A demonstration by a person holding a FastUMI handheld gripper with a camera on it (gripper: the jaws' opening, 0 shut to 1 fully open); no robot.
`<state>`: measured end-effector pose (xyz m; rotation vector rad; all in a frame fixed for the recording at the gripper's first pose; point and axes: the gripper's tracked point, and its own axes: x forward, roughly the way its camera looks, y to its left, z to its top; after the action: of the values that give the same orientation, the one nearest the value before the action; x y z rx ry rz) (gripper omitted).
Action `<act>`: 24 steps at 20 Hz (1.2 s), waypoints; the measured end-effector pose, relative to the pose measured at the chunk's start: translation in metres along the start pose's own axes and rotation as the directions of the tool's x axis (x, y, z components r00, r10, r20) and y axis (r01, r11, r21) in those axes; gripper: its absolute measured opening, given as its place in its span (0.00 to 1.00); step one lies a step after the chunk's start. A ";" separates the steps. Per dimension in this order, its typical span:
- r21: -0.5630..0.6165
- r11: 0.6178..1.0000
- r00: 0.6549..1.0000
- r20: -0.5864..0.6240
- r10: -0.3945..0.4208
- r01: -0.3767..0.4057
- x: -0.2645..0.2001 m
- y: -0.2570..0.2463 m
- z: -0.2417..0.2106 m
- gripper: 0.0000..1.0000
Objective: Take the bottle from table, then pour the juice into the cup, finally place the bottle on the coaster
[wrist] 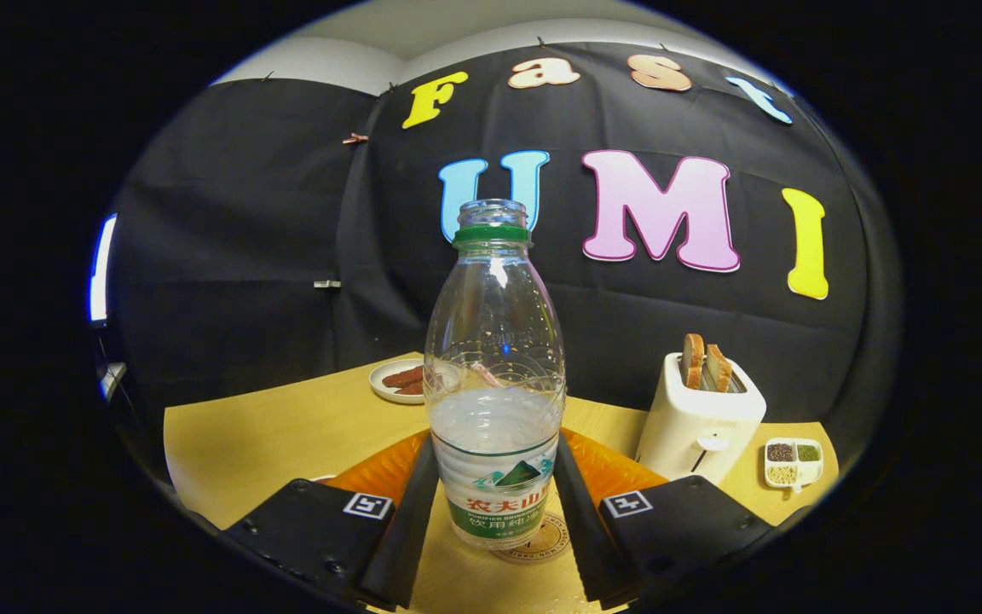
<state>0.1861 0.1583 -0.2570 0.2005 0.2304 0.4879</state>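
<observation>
- The bottle [494, 375] stands upright on a round coaster [542, 541] on the yellow table [286, 435], uncapped, with clear liquid filling its lower part.
- The gripper [495, 499] has its 2 black fingers [410, 512] on either side of the bottle's lower body; they sit right against it, but whether both press on it cannot be told.
- An orange mat [619, 469] lies on the table behind the fingers.
- A white toaster [700, 422] with 2 bread slices [704, 362] stands towards the table's far right edge.
- A small divided dish [792, 463] of seeds sits by the right corner.
- A plate [397, 381] with brown pieces rests at the far edge.
</observation>
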 end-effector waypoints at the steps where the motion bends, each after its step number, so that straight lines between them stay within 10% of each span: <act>1: 0.017 1.000 1.000 0.004 0.000 0.000 0.003 -0.005 -0.004 0.74; 24: 0.084 0.994 0.995 -0.078 -0.057 0.064 0.035 -0.045 -0.082 0.77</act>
<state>0.2143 0.1478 -0.3522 0.2595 0.3306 0.4257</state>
